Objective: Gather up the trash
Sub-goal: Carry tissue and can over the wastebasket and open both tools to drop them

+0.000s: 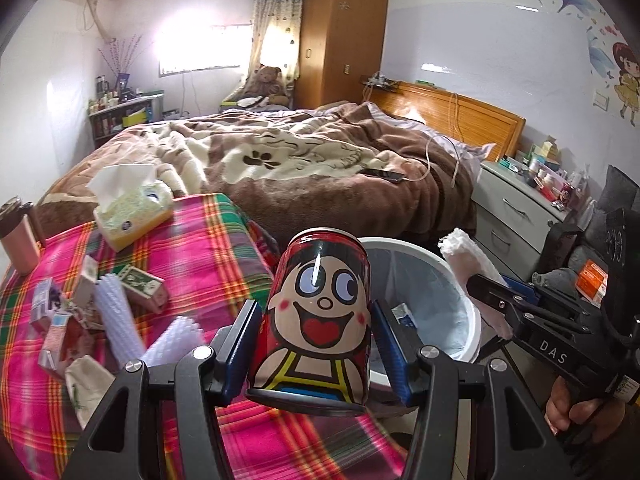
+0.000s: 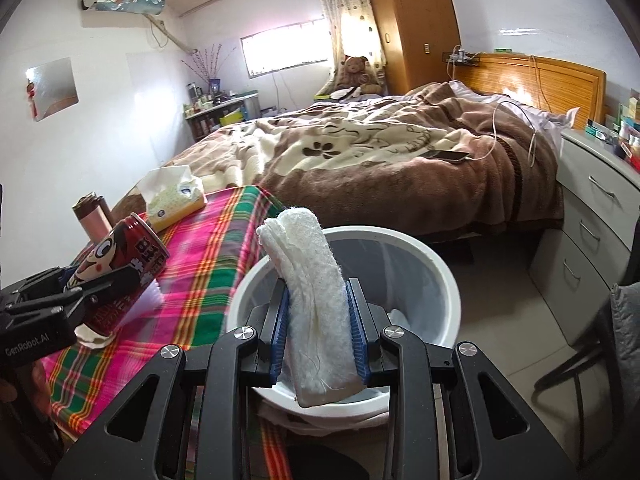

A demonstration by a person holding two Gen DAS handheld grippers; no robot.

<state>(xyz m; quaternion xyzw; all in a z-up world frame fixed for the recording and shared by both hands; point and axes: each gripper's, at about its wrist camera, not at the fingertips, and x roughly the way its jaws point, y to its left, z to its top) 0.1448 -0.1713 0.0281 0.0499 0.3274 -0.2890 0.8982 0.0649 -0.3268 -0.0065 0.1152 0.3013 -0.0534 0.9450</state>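
On right claw [image 1: 486, 284] ("DAS") lettering

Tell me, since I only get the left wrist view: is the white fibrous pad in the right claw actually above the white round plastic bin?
Observer: Yes. The right wrist view shows the white fibrous pad upright between the right claw's blue pads, over the white round plastic bin's opening.
Operator: And the red cartoon drink can?
Observer: The red cartoon drink can, gripped by the left claw, is beside the bin, over the pink plaid tablecloth, not above the opening.
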